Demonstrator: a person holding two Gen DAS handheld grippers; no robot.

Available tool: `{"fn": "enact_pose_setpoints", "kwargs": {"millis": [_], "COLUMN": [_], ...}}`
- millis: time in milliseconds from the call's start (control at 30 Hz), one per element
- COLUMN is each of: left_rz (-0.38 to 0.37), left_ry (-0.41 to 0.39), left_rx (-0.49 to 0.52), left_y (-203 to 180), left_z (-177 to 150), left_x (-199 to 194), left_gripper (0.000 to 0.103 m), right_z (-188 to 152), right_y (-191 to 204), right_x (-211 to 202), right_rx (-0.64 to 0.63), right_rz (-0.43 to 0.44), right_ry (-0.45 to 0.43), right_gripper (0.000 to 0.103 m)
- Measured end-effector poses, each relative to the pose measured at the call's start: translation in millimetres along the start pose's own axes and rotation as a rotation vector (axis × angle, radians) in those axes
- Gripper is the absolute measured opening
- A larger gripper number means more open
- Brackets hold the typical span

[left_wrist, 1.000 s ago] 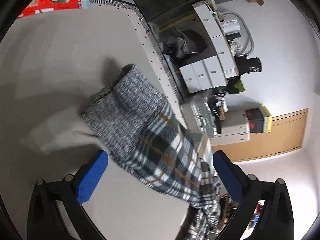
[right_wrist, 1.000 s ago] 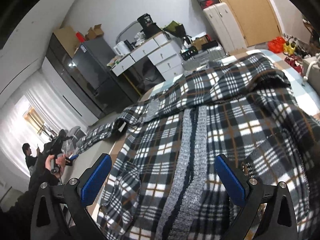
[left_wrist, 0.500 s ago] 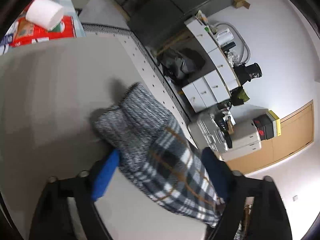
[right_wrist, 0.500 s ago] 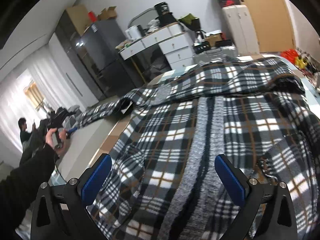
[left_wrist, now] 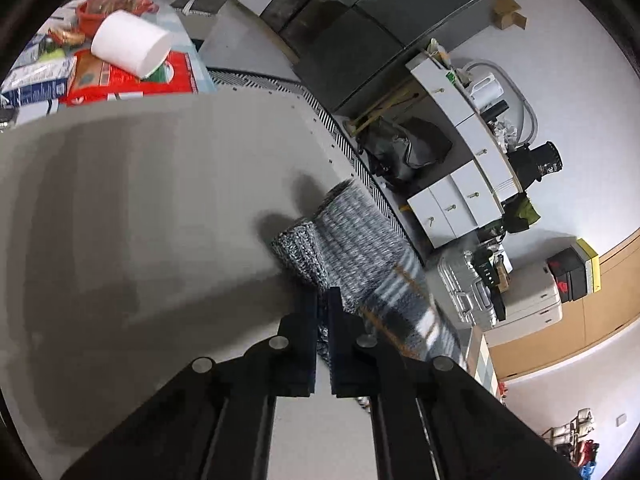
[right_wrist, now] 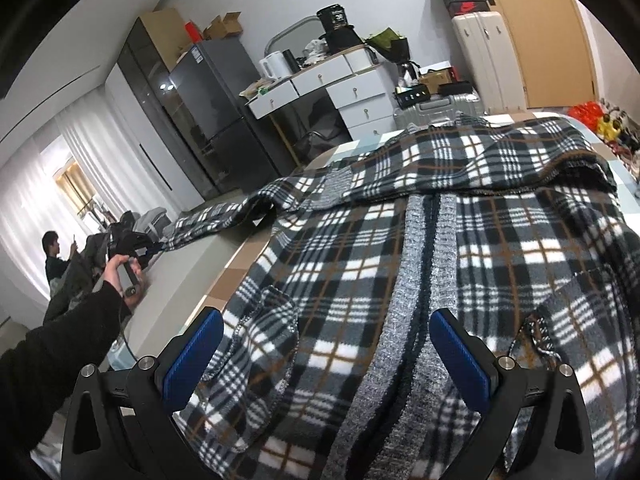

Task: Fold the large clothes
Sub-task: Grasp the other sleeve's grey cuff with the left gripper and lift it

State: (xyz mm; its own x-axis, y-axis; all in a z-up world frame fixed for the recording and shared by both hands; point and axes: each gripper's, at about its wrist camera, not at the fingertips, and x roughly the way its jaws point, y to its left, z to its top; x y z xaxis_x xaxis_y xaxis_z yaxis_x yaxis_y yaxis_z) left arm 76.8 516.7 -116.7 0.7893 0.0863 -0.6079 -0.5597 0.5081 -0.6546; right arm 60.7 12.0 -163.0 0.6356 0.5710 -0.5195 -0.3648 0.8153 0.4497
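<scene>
A large black, white and brown plaid jacket [right_wrist: 460, 248] with a grey knit placket lies spread over the table. Its left sleeve [right_wrist: 224, 216] stretches out to the far left. In the left wrist view my left gripper [left_wrist: 322, 300] is shut on the sleeve's grey knit cuff [left_wrist: 340, 236], just above the grey table top [left_wrist: 140, 208]. It also shows far off in the right wrist view [right_wrist: 150, 250], held by a hand. My right gripper [right_wrist: 326, 344] is open, hovering above the jacket's front near the placket, holding nothing.
A white paper roll [left_wrist: 130, 46] and red packages [left_wrist: 132, 80] lie at the table's far end. White drawers [right_wrist: 352, 92], a dark fridge [right_wrist: 212, 108] and suitcases [right_wrist: 440, 108] stand beyond the table. A person [right_wrist: 52, 256] sits at the far left.
My left gripper has moved in over the sleeve cuff and closed on it. My right gripper has stayed open over the jacket front, shifting slightly.
</scene>
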Motion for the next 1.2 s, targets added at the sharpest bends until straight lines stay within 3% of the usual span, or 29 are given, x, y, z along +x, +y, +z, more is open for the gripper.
{"fn": "enact_pose_setpoints", "kwargs": {"millis": [333,533,800,900,1200], "left_rz": [-0.017,-0.039,-0.077,-0.110,-0.264], "left_ry": [-0.082,-0.107,-0.051,-0.057,-0.019], "left_rx": [0.157,0.296,0.477,0.576,0.724], "left_y": [-49.7,-95.7,-145.3,-177.1,-272.6], "left_z": [6.1,-9.1,-42.2,-61.0,-110.9], "left_x": [-30.9,-43.3,-51.4,-59.4,-71.5], "left_gripper": [0.000,0.000,0.000,0.000,0.000], "right_z": [4.2,4.9,8.5,12.1,25.7], "right_y": [2.3,4.0,2.3,0.3,-31.8], "right_x": [-4.3,-10.7,-20.6,-29.1,-50.2], "right_rx": [0.001,-0.019,-0.021,-0.022,0.087], "right_rz": [0.025,0.033,0.059,0.064,0.054], "right_ry": [-0.006,-0.006,-0.025,-0.050,-0.122], "right_gripper": [0.103,0.103,0.103,0.103,0.103]}}
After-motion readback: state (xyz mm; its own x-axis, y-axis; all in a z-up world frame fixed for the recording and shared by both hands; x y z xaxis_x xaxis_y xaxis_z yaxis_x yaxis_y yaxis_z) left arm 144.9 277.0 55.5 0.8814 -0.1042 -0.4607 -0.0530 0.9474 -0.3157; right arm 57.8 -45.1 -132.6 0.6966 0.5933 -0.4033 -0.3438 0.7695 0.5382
